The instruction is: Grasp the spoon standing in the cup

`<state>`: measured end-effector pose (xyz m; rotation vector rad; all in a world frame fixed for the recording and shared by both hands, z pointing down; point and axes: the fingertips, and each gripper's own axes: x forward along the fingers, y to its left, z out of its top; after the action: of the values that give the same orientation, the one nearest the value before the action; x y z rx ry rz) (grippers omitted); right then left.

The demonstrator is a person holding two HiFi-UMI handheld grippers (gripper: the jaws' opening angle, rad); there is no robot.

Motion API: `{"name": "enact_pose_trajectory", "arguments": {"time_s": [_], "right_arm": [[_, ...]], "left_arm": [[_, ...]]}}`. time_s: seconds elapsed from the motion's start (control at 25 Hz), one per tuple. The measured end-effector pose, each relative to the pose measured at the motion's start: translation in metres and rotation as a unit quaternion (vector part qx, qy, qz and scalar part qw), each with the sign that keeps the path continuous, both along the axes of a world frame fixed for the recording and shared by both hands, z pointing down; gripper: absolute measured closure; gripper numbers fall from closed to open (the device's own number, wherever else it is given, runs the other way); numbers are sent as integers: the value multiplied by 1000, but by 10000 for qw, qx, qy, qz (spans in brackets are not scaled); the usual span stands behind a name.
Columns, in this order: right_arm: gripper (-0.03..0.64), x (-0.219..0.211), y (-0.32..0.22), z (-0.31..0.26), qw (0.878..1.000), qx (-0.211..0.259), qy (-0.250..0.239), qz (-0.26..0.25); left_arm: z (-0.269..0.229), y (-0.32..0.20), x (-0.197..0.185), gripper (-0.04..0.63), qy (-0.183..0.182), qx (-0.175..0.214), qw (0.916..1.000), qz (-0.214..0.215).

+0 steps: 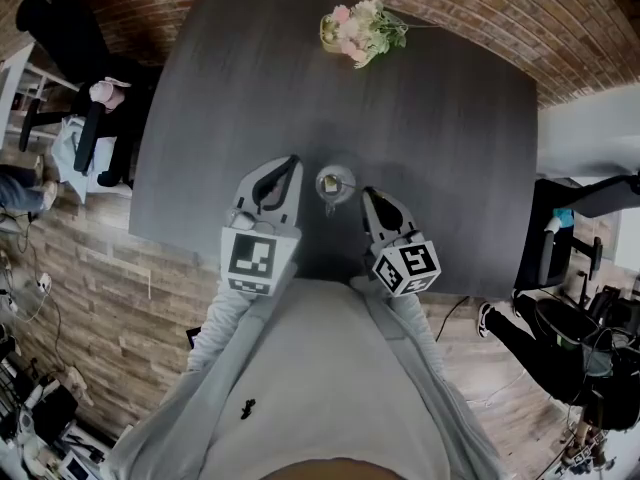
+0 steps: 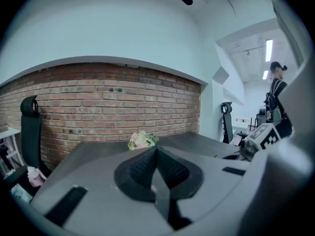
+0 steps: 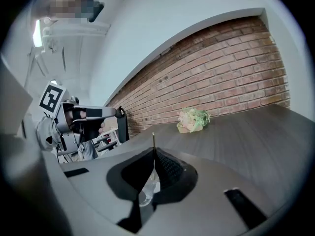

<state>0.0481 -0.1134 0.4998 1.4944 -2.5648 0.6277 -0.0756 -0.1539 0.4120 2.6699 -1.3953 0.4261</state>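
Note:
A clear glass cup point(image 1: 335, 183) stands on the dark table point(image 1: 440, 118), near its front edge. In the right gripper view the spoon's thin handle point(image 3: 153, 140) rises straight up between the jaw tips, and the cup point(image 3: 146, 193) shows below them. My right gripper point(image 3: 153, 154) is shut on that handle; in the head view the right gripper point(image 1: 366, 194) sits at the cup's right rim. My left gripper point(image 1: 293, 163) hovers just left of the cup. Its jaws are shut with nothing between them in the left gripper view point(image 2: 156, 151).
A small bunch of flowers point(image 1: 360, 30) lies at the table's far edge, before a brick wall point(image 2: 108, 102). Black office chairs point(image 1: 70, 38) stand off the table's left and right sides. The table's front edge runs right beside my body.

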Motion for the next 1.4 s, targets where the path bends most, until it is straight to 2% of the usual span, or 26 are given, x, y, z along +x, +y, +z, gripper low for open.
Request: {"name": "enact_pose_trajectory", "arguments": {"time_s": [0.36, 0.72, 1.04, 1.4], "right_arm": [[595, 17, 4, -37, 9993, 324, -118, 169], [595, 27, 0, -103, 9939, 1084, -136, 125], [595, 35, -4, -158, 9797, 1912, 591, 111], [595, 47, -9, -181, 9593, 2363, 1425, 595]], "left_arm": [[-6, 1, 8, 577, -7, 79, 9999, 89], [-23, 3, 14, 577, -2, 283, 9995, 160], [-39, 5, 12, 577, 30, 492, 9987, 128], [-49, 1, 5, 577, 9, 652, 9979, 16]]}}
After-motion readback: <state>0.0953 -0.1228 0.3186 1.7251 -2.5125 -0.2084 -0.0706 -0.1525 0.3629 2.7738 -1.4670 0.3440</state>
